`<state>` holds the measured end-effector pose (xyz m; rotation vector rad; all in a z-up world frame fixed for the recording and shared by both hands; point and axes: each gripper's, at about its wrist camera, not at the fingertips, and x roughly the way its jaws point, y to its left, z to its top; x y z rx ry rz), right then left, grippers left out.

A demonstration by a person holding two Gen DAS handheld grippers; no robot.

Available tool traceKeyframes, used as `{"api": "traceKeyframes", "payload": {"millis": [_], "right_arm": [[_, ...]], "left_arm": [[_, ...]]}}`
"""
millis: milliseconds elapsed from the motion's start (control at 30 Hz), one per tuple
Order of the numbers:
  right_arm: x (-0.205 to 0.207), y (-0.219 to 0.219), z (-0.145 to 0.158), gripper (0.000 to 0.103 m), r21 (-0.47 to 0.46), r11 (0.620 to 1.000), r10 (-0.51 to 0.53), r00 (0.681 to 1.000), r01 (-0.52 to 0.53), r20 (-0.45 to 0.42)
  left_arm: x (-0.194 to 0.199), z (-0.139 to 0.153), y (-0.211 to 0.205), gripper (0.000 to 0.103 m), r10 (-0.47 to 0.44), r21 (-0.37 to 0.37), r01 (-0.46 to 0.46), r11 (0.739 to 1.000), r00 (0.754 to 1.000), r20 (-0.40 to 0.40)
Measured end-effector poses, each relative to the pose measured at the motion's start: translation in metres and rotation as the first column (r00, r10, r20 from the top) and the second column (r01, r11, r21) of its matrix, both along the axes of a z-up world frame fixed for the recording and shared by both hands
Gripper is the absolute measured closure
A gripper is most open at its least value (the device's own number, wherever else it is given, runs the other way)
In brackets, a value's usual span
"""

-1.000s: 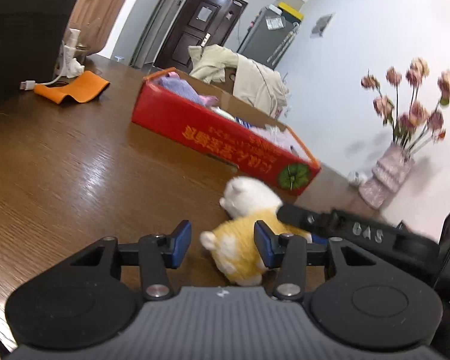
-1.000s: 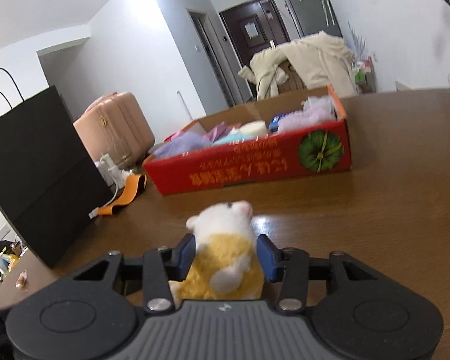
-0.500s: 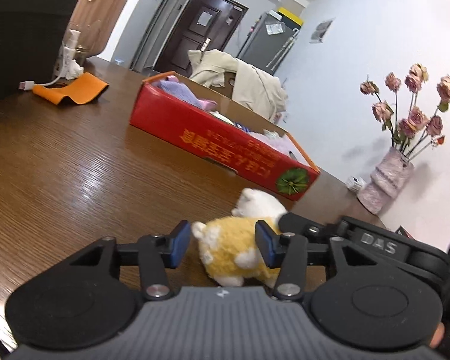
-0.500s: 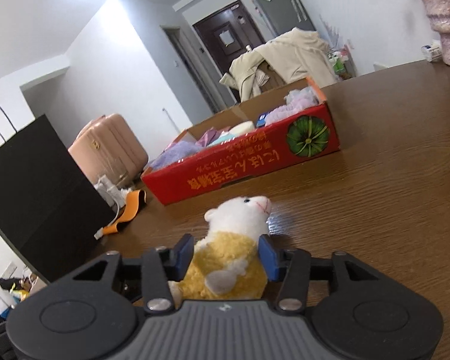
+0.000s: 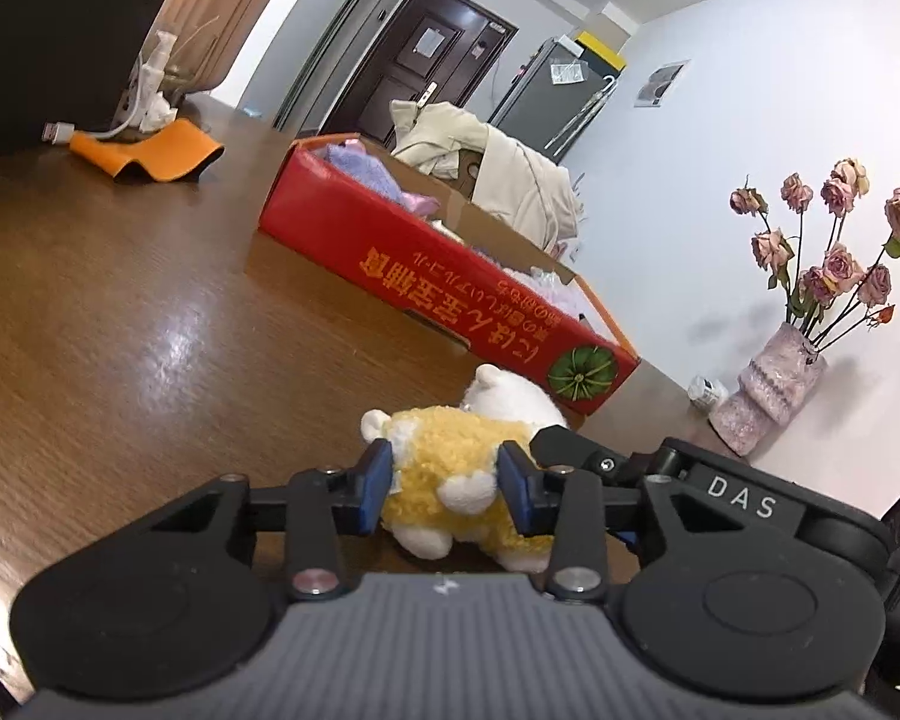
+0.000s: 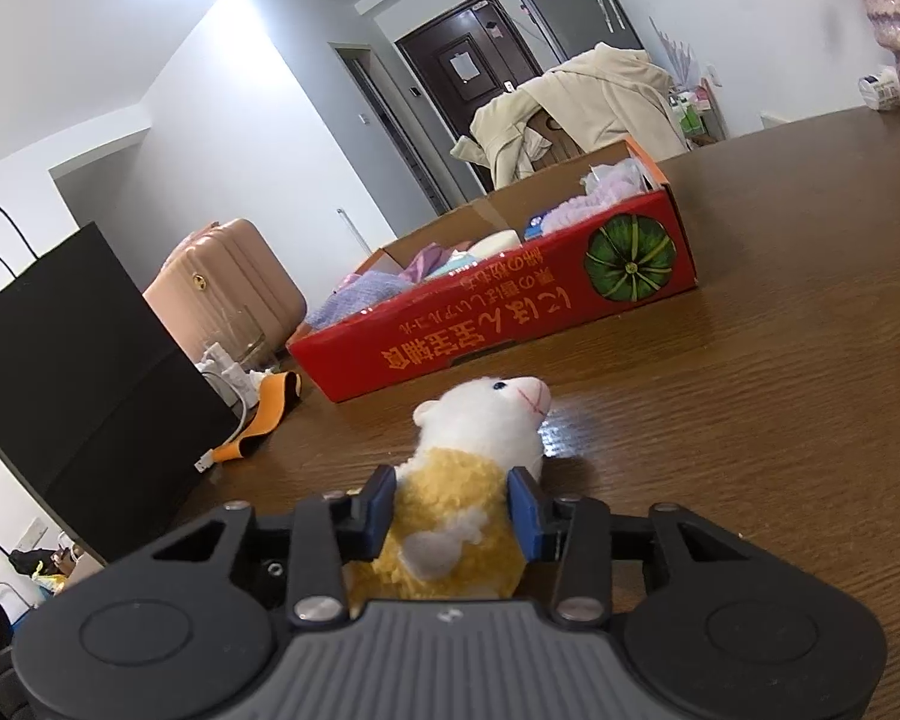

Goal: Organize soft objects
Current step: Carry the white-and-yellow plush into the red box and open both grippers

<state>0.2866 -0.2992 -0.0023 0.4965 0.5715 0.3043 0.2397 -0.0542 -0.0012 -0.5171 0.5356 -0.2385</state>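
Two grippers, left gripper (image 5: 444, 489) and right gripper (image 6: 455, 513), were closing narrowly on the plush toy (image 6: 477, 462) lying on the table (image 6: 780, 360); the red box (image 6: 510, 336) lay farther ahead, its long side facing them.

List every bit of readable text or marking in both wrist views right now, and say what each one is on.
"DAS": white letters on the right gripper body, seen in the left wrist view.
Yellow East Asian print, upside down, on the red box side: too distorted to transcribe.
Green pumpkin picture, no words, at the box's end.
Papers on the dark door and the grey fridge: too small to read.
Plush toy: no text.
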Motion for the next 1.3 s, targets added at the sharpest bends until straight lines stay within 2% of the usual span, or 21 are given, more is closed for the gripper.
{"api": "traceKeyframes", "payload": {"millis": [167,367,433,500,633,733,833,967,1100,1200,1300], "right_arm": [[0.002,0.002,0.028,0.065,-0.024,0.999,-0.024,0.994,0.027,0.107],[0.053,-0.019,0.074,0.065,-0.043,0.997,-0.048,0.979,0.058,0.199],[0.079,-0.031,0.083,0.065,-0.041,0.996,-0.074,0.977,0.084,0.202],[0.109,-0.045,0.084,0.065,-0.025,0.995,-0.09,0.982,0.095,0.164],[0.16,-0.062,0.072,0.065,-0.008,0.991,-0.131,0.988,0.132,0.078],[0.184,-0.063,0.057,0.065,-0.055,0.983,-0.171,0.984,0.173,0.04],[0.195,-0.058,0.046,0.066,-0.135,0.973,-0.187,0.982,0.188,0.016],[0.195,-0.049,0.04,0.066,-0.232,0.956,-0.183,0.983,0.179,0.007],[0.189,-0.048,0.043,0.066,-0.233,0.956,-0.178,0.984,0.177,0.015],[0.181,-0.051,0.062,0.066,-0.222,0.958,-0.176,0.983,0.183,0.054],[0.169,-0.049,0.086,0.065,-0.24,0.955,-0.156,0.983,0.176,0.101]], "left_arm": [[0.012,0.026,-0.003,0.065,0.0,-0.017,0.001,1.0,0.995,0.102],[0.072,0.063,-0.023,0.065,-0.036,-0.037,0.045,0.998,0.979,0.2],[0.103,0.068,-0.028,0.065,-0.072,-0.072,0.087,0.994,0.98,0.186],[0.135,0.07,-0.035,0.065,-0.093,-0.101,0.109,0.989,0.983,0.155],[0.187,0.062,-0.055,0.066,-0.13,-0.053,0.136,0.989,0.986,0.107],[0.214,0.045,-0.067,0.066,-0.143,-0.041,0.145,0.989,0.989,0.047],[0.225,0.029,-0.07,0.069,-0.165,-0.018,0.165,0.986,0.986,0.006],[0.219,0.025,-0.062,0.069,-0.164,-0.01,0.165,0.986,0.986,0.03],[0.206,0.042,-0.05,0.068,-0.14,0.047,0.136,0.99,0.987,0.078],[0.193,0.063,-0.038,0.066,-0.13,0.115,0.115,0.987,0.983,0.131],[0.177,0.085,-0.025,0.062,-0.088,0.195,0.055,0.979,0.982,0.164]]}}
